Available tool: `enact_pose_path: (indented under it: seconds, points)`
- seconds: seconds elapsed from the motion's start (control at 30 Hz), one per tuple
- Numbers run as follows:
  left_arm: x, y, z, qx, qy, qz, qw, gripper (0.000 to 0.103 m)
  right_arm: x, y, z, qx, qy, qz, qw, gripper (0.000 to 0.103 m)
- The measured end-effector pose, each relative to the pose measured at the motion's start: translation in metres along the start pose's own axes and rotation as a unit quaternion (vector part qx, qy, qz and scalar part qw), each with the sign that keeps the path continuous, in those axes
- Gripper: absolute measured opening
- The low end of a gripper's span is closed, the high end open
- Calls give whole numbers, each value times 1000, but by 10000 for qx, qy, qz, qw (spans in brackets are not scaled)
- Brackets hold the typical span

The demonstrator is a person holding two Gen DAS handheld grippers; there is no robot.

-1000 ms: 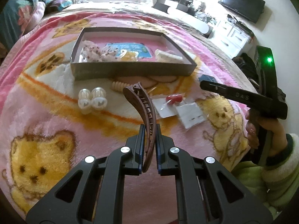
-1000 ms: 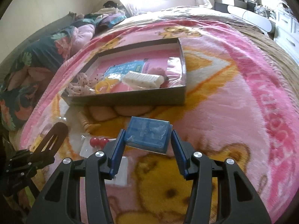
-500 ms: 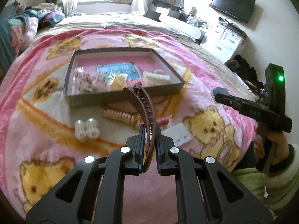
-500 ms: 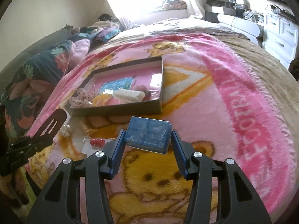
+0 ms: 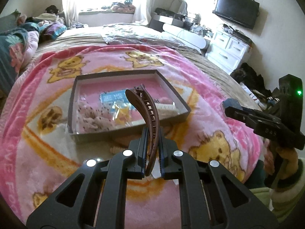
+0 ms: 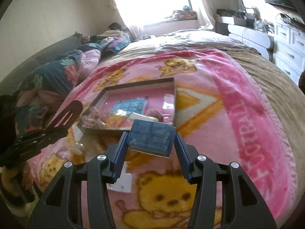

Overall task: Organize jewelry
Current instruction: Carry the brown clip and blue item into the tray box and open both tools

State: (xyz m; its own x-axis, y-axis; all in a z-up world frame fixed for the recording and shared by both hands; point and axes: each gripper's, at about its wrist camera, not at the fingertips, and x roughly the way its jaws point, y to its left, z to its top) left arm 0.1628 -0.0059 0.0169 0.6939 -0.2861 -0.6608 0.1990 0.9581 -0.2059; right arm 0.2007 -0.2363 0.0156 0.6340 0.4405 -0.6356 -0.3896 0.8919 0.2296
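Observation:
My left gripper (image 5: 152, 148) is shut on a long brown hair clip (image 5: 146, 114) and holds it upright above the pink blanket, in front of a shallow brown box (image 5: 131, 132). The box holds a blue card (image 5: 114, 99), a yellow piece (image 5: 122, 112), a spotted fabric piece (image 5: 91, 114) and a white comb (image 5: 167, 106). My right gripper (image 6: 150, 150) is shut on a small blue packet (image 6: 151, 138), held in the air near the box's (image 6: 103, 130) front corner. The clip (image 6: 66, 114) shows at the left of the right wrist view.
A white card (image 6: 122, 181) lies on the blanket under the right gripper. The right gripper and hand (image 5: 266, 126) stand at the right of the left wrist view. A white dresser (image 5: 226, 51) and a wall TV (image 5: 236, 9) stand beyond the bed.
Both grippers have lifted higher above the blanket with their items still held. The box and loose items now look smaller and lower in both views.

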Motion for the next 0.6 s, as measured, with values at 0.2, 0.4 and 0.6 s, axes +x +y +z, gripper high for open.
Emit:
enact_pose_path:
  seconds: [0.2,0.4,0.6]
  points:
    - [2,13,14,-155,-102,112,9998,4,7,17,24,-311,-21,133,9994,48]
    - [1,27,27,-203,-177,247,9993,4,18,28,40,-432,-58,246,9987,48]
    - [8,44,35,-263,-94,395,9988,4,39,36,49,-470,-20,306,9984,48]
